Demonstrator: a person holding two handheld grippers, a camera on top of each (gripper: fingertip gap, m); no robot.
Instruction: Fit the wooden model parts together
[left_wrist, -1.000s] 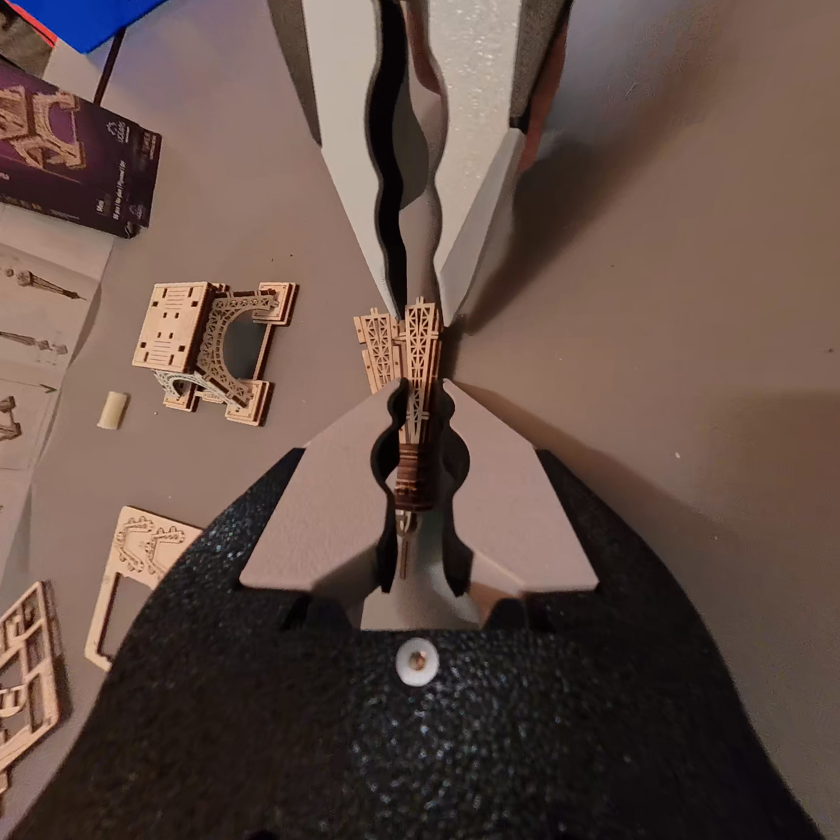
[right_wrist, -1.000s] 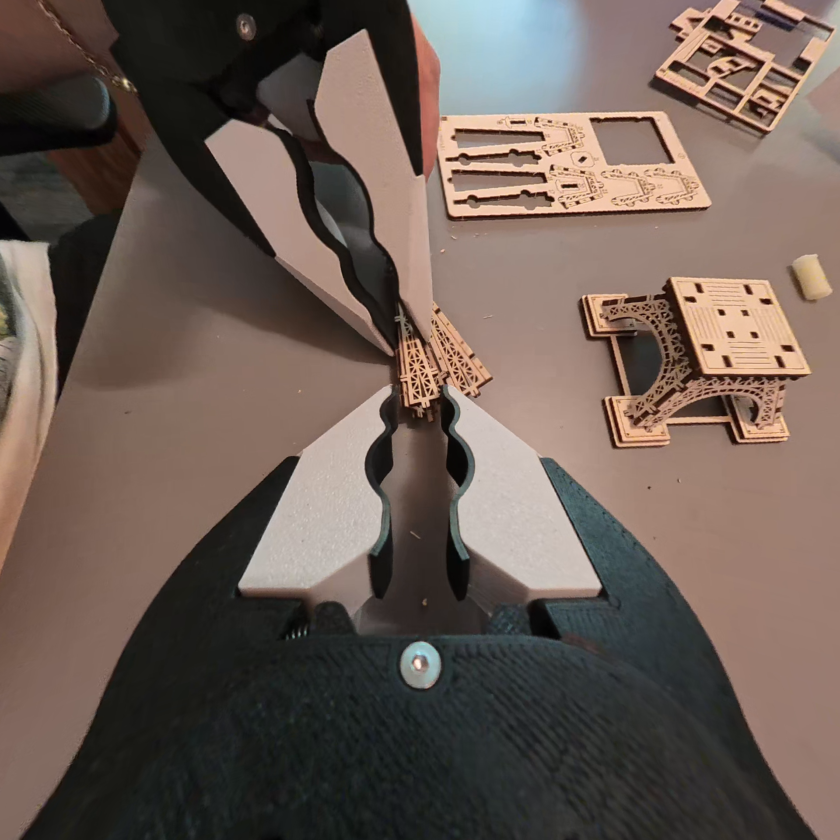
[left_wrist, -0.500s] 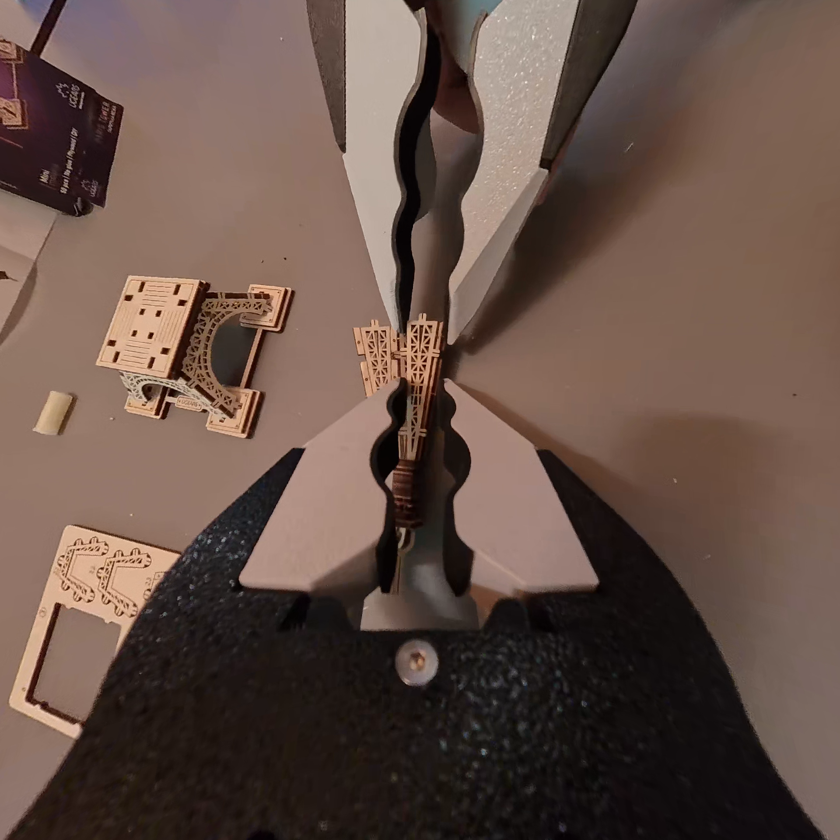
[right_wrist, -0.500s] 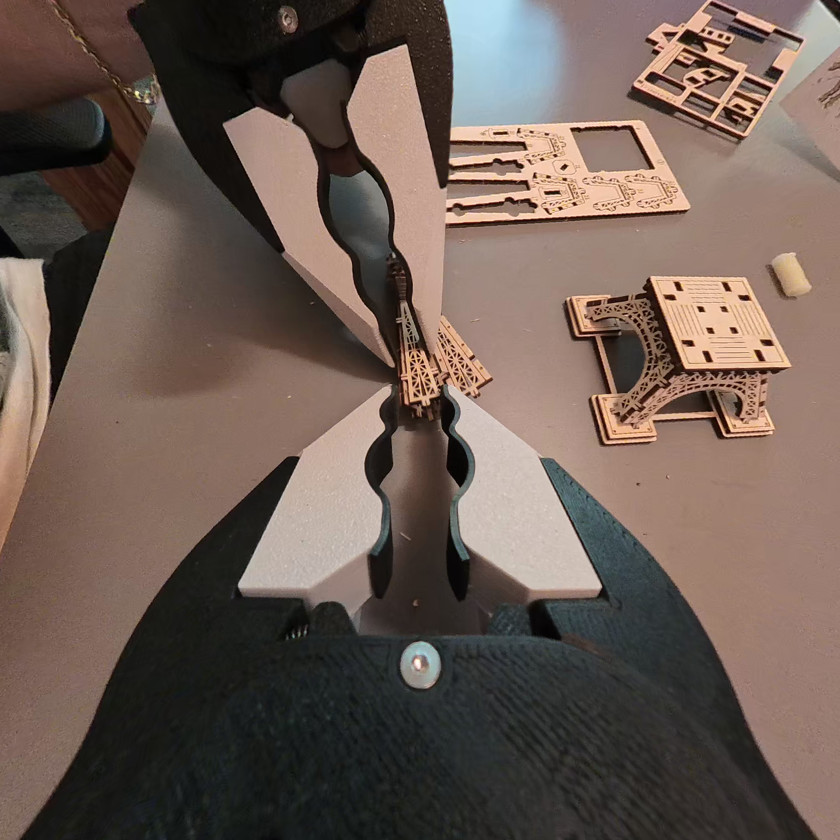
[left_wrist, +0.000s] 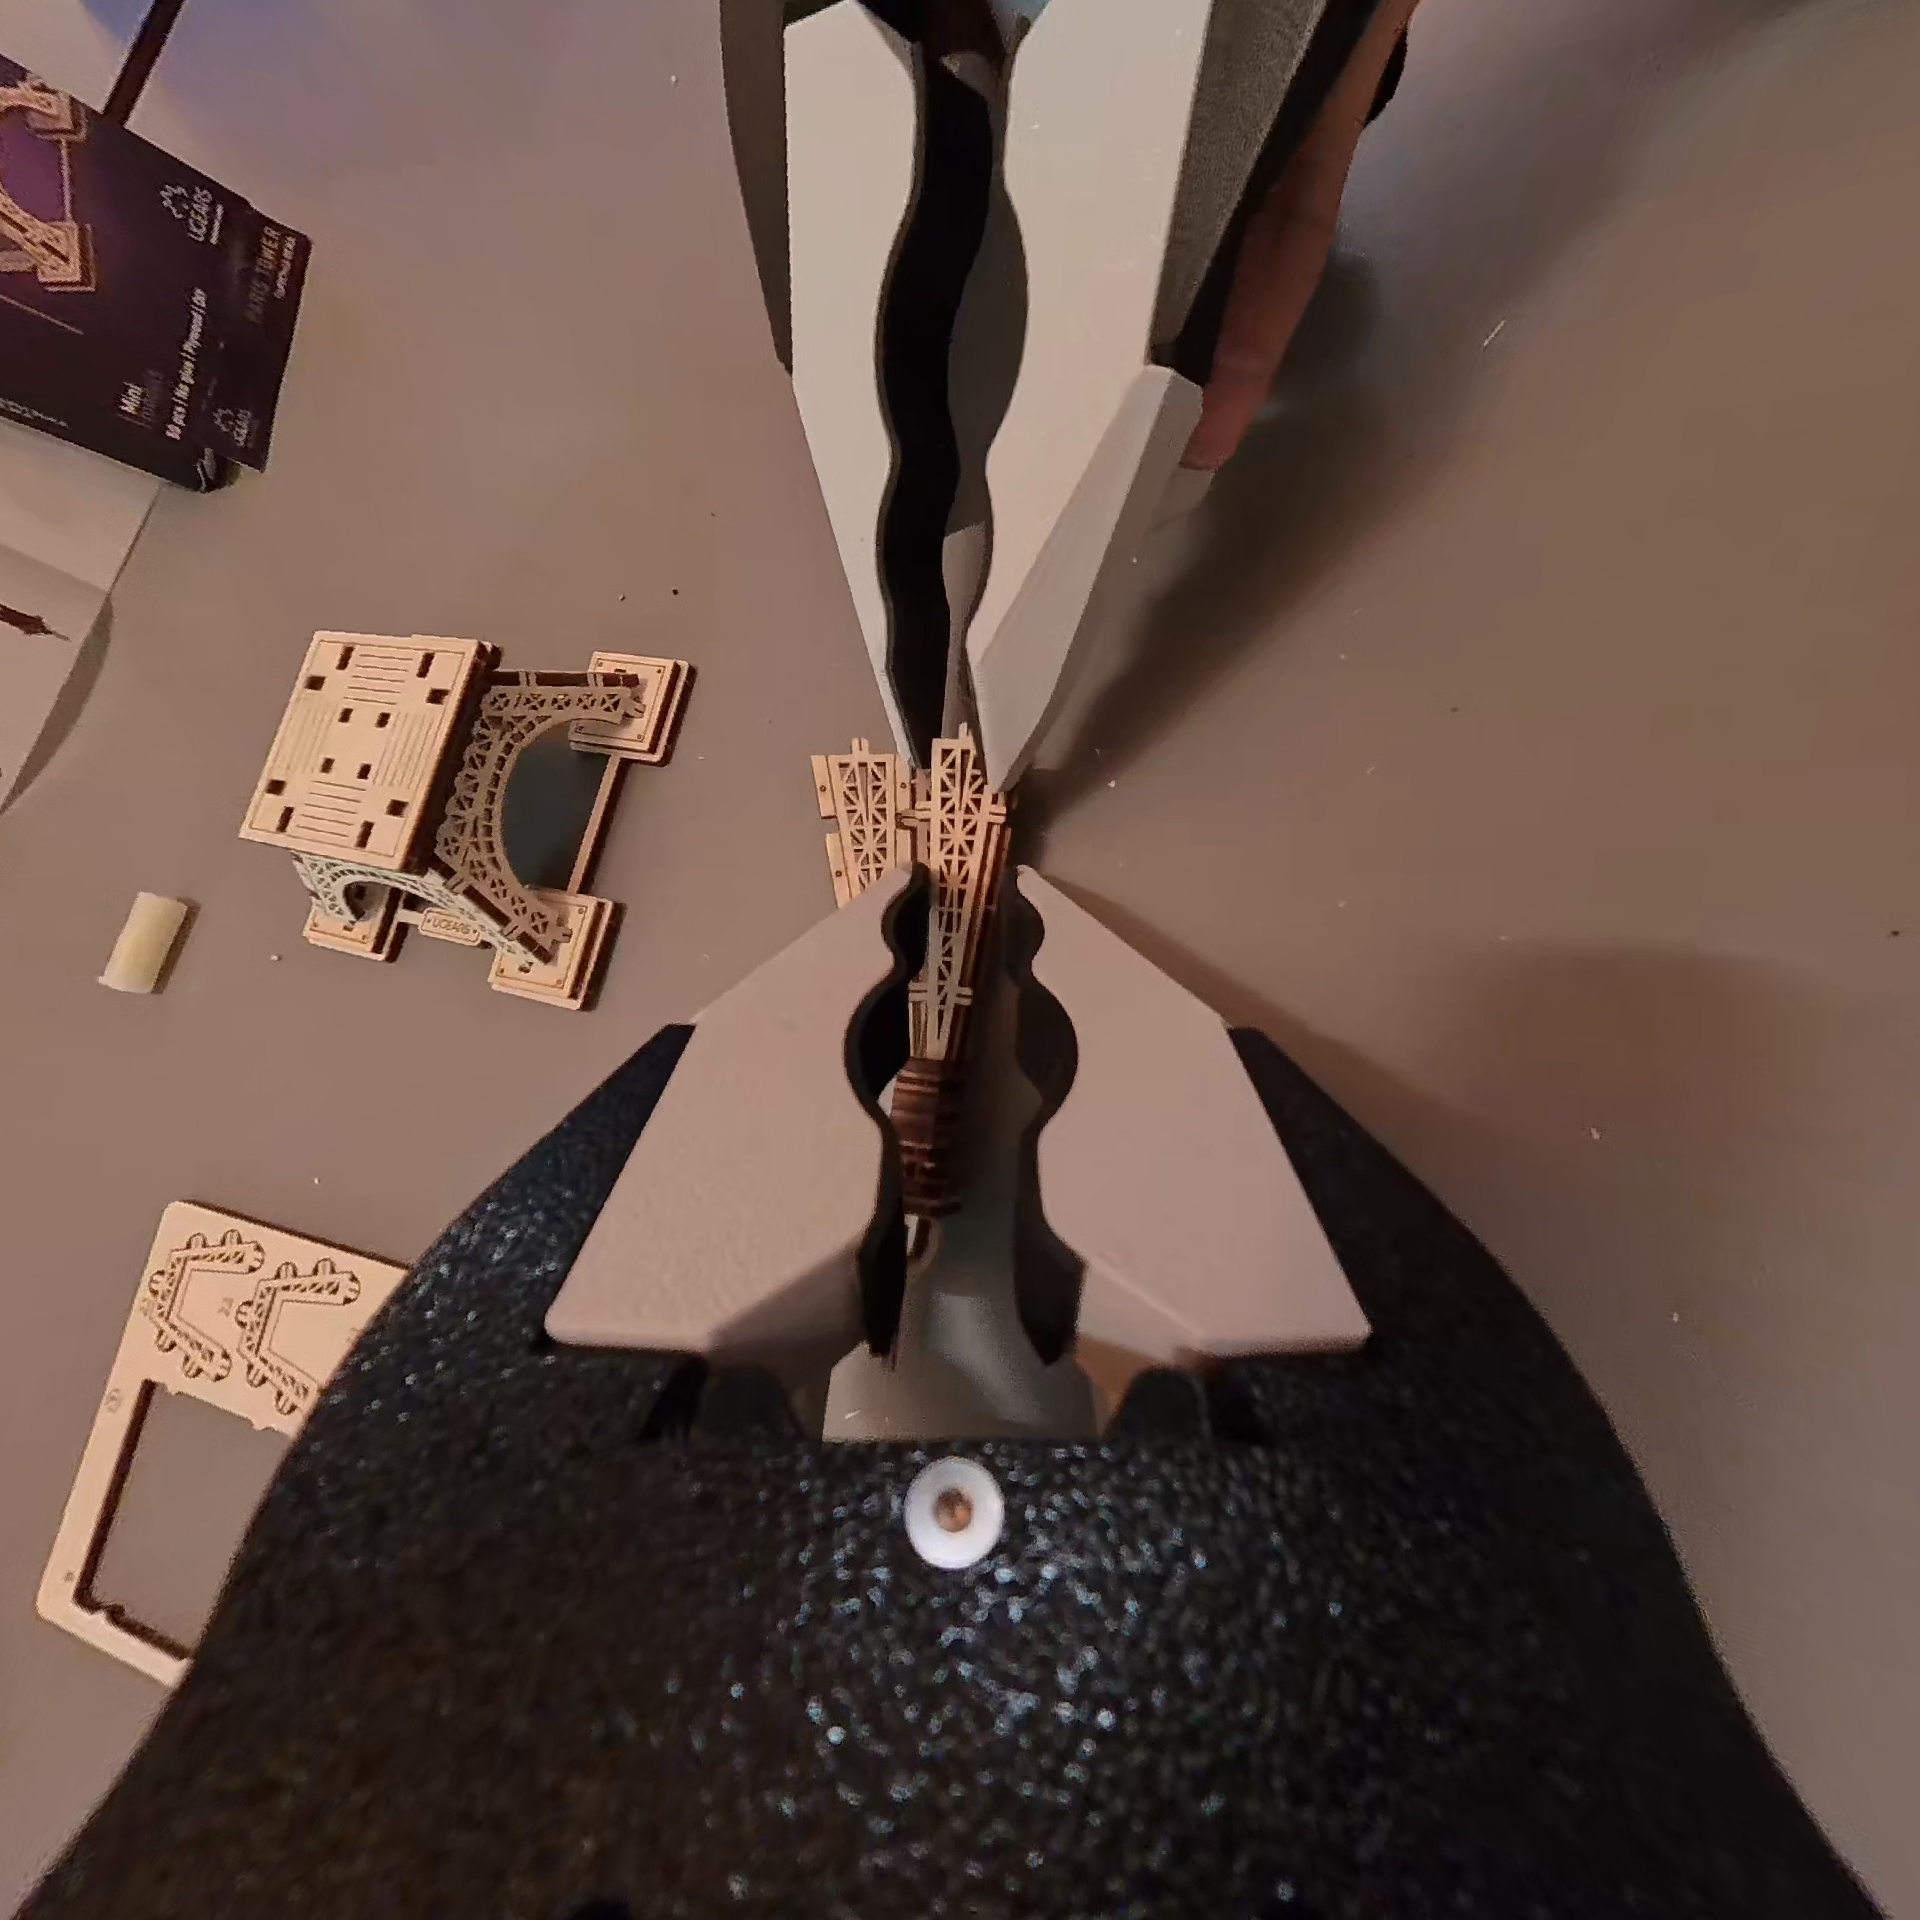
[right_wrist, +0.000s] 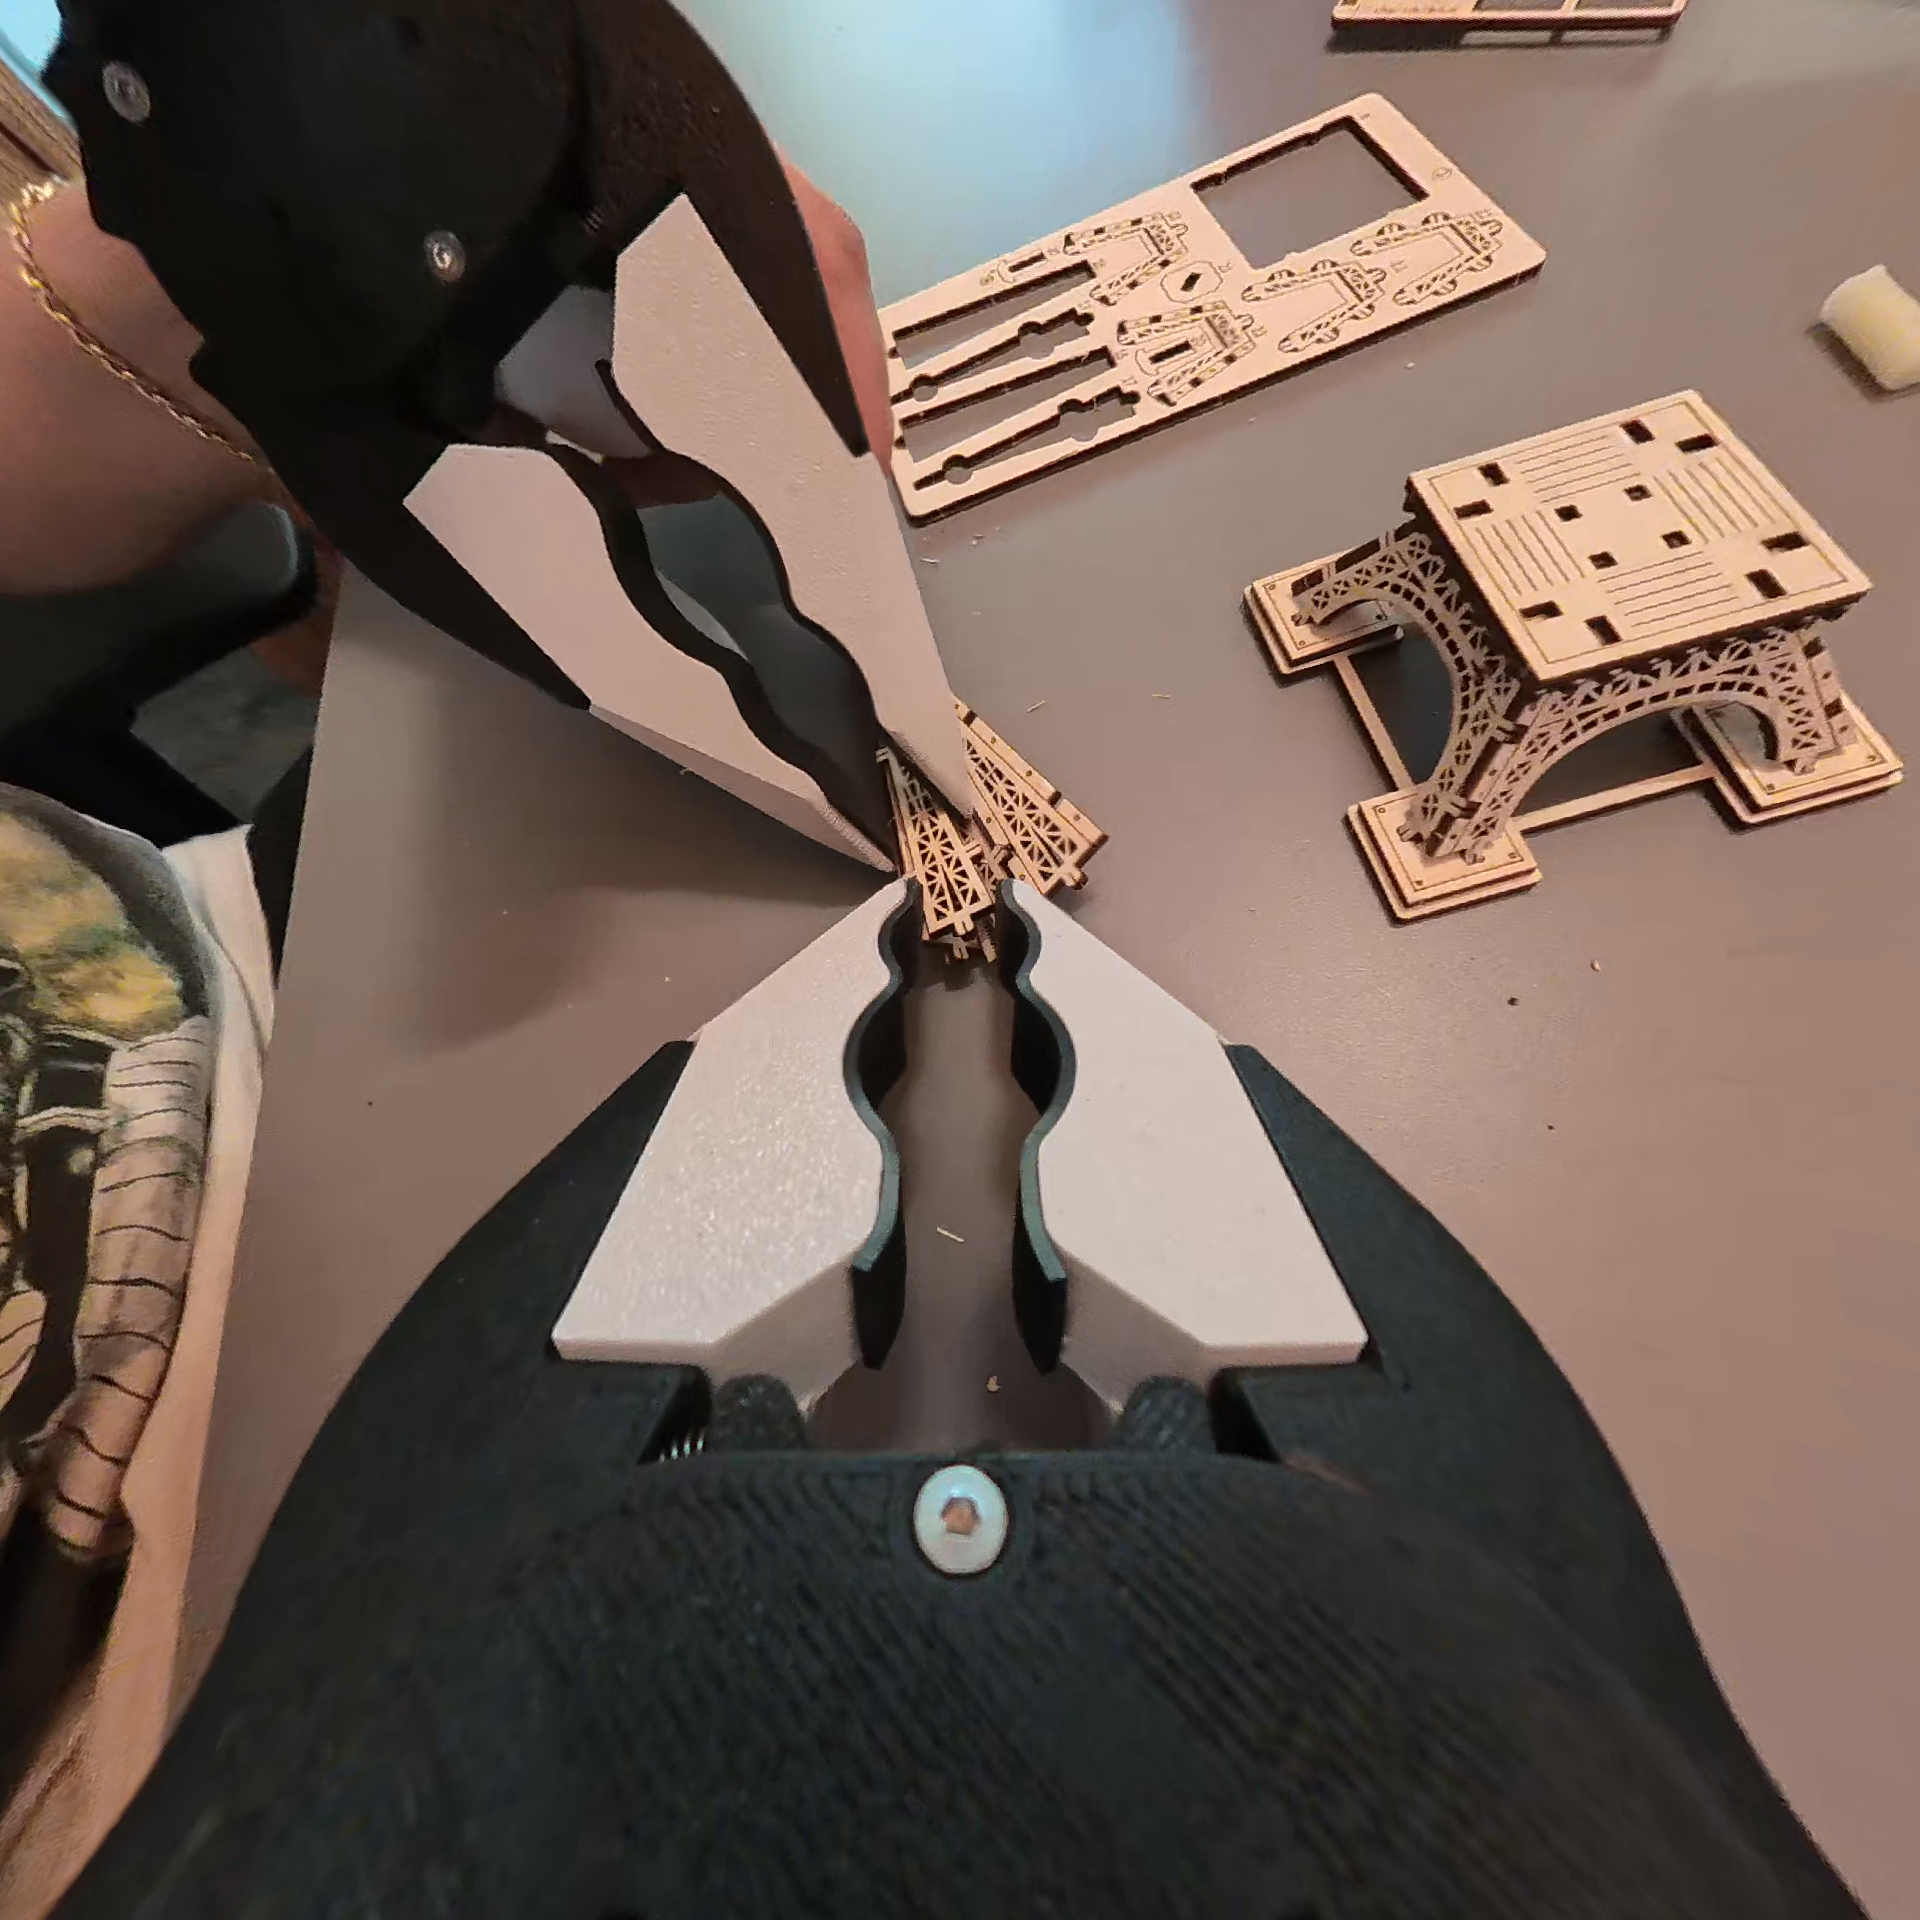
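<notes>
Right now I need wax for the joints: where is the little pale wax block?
The pale wax block lies on the grey table, at the left in the left wrist view, just left of the arched tower base; in the right view it shows at the upper right edge.

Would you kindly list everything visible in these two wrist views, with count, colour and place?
Lattice tower piece: one, pale wood, clamped between both grippers.
Second lattice piece: one, pale wood, on the table beside the clamped one.
Arched tower base: one, pale wood, standing on the table.
Part sheets: at least two, pale wood, flat on the table.
Small block: one, cream, near the base.
Box: one, dark purple, table edge.
Table: one, grey-brown.
Left gripper: black, grey fingers.
Right gripper: black, grey fingers.
</notes>
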